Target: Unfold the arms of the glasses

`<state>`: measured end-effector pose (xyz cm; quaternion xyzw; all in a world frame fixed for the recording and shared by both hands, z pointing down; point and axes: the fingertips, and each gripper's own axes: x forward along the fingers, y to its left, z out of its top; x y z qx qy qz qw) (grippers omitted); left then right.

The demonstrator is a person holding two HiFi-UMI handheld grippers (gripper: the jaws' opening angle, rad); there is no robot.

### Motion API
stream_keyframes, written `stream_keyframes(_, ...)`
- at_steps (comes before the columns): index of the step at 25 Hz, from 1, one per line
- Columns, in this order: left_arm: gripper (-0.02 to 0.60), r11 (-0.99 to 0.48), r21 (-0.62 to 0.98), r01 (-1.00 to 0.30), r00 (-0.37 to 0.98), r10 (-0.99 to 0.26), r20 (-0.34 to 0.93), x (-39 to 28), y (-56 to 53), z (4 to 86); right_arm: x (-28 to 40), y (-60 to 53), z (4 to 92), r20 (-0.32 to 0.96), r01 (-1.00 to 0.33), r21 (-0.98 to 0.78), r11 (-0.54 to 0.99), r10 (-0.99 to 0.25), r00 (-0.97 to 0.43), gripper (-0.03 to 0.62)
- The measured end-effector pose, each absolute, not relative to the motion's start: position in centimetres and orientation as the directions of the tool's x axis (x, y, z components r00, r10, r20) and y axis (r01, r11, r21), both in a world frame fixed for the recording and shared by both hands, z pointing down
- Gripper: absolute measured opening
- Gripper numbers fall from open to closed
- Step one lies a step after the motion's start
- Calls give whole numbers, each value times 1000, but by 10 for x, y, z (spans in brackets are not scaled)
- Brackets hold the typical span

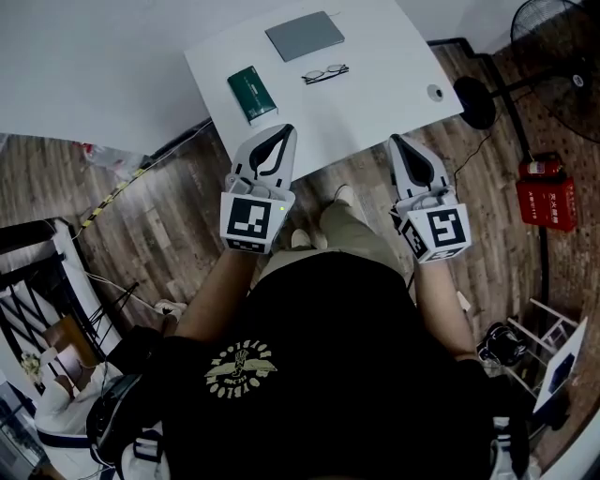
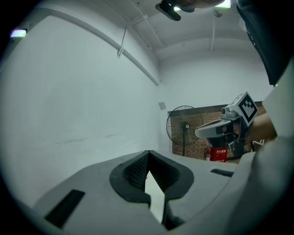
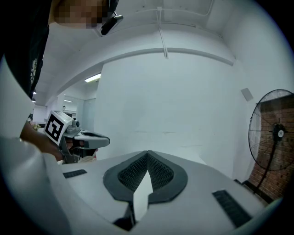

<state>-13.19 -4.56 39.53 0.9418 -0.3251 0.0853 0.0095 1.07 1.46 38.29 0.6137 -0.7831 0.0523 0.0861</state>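
Note:
The folded dark-framed glasses (image 1: 325,72) lie on the white table (image 1: 375,103), towards its far side. My left gripper (image 1: 282,130) is held in the air at the table's near edge, shut and empty, its tips meeting (image 2: 148,152). My right gripper (image 1: 395,141) hovers level with it off the table's near right edge, shut too with nothing in it (image 3: 147,153). Both point towards the table, well short of the glasses. Each gripper view shows only the pale wall ahead and the other gripper (image 2: 220,130) (image 3: 87,137) at its side.
A green box (image 1: 251,94) lies on the table's left part and a grey flat case (image 1: 304,36) at the far edge. A small round grommet (image 1: 434,92) sits near the right edge. A standing fan (image 1: 553,28) and a red case (image 1: 547,192) stand on the wooden floor at right.

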Motion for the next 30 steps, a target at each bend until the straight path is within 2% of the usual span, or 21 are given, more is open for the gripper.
stream_keyframes(15,5,-776,-56,-628,755,-625,199,-83,-100,390,59,-39,387,206,-963,2,271,-942,-265,0)
stream_keyframes(30,5,-698,-149,-701,667,-715,209,-32,-158,380,119,-113,378,179,-922,-34,385,-906,-384,0)
